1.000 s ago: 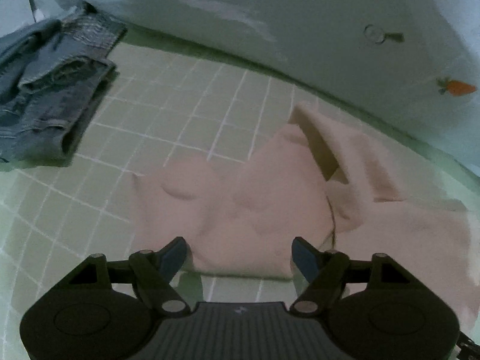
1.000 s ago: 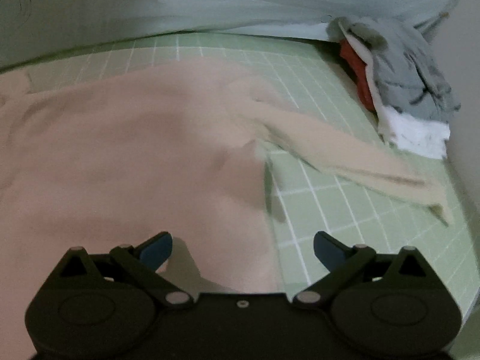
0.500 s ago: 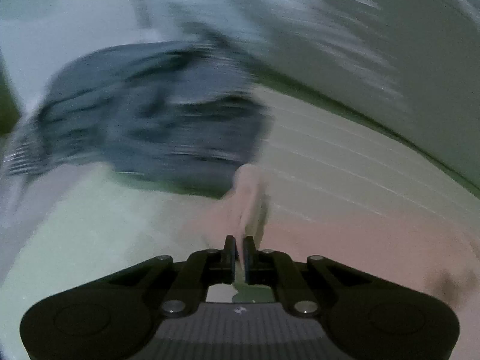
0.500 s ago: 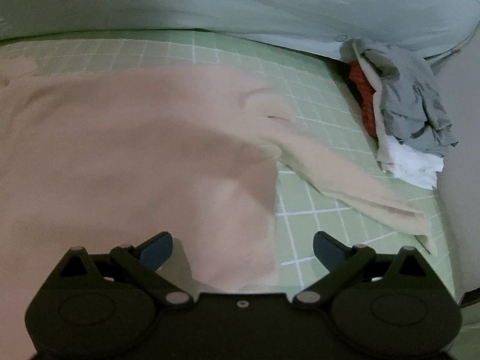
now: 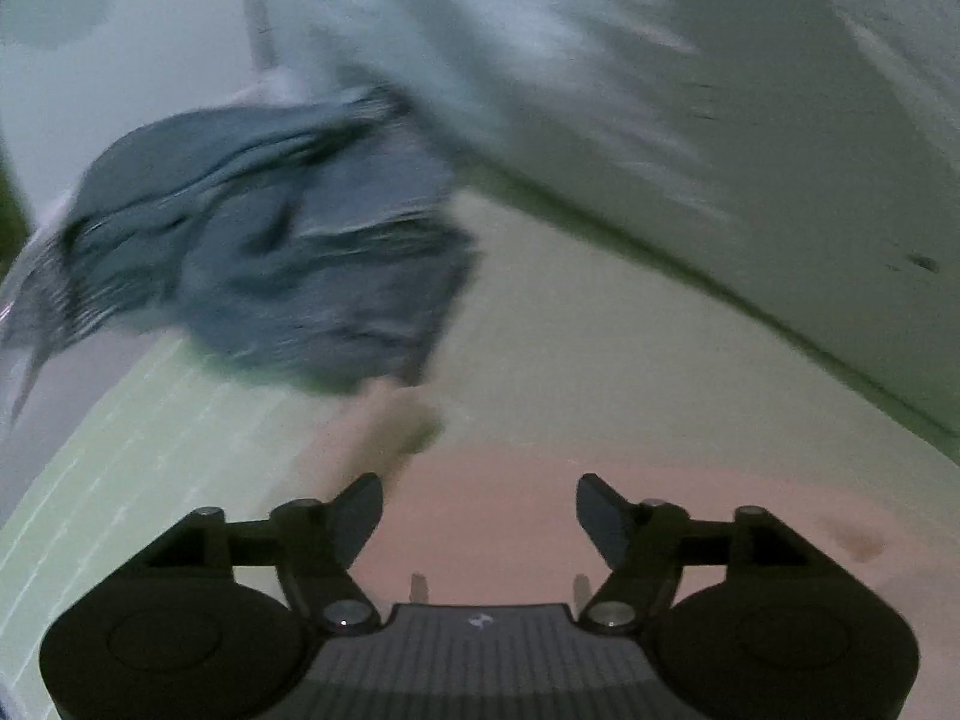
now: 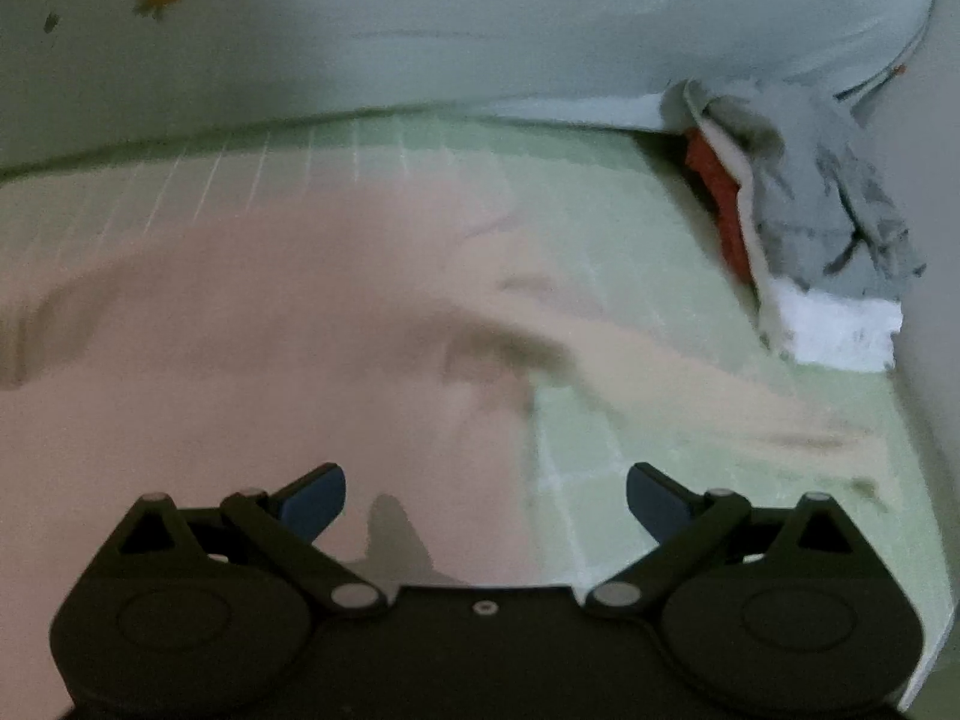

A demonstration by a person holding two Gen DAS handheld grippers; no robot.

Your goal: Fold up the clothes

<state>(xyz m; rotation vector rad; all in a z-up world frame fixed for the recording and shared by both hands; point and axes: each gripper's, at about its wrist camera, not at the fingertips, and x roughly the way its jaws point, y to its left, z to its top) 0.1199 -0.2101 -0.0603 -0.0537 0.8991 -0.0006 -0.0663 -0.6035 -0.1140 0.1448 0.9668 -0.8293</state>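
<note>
Opening, the left gripper (image 5: 479,507) holds nothing above the pink garment (image 5: 540,516); right gripper (image 6: 486,495) gapes empty.

The pink garment (image 6: 252,348) is looking like soft, matt cloth. The blue heap (image 5: 270,252) is showing as denim, and the green gridded mat (image 6: 606,456) is appearing smooth.

Right hand-held gripper (image 6: 486,495), jaws apart, above blurred pink garment (image 6: 252,330).

Blue denim heap (image 5: 270,252) motion-smeared; pink garment (image 6: 240,330) cut by frame edge, sleeve (image 6: 690,390) blurred.
</note>
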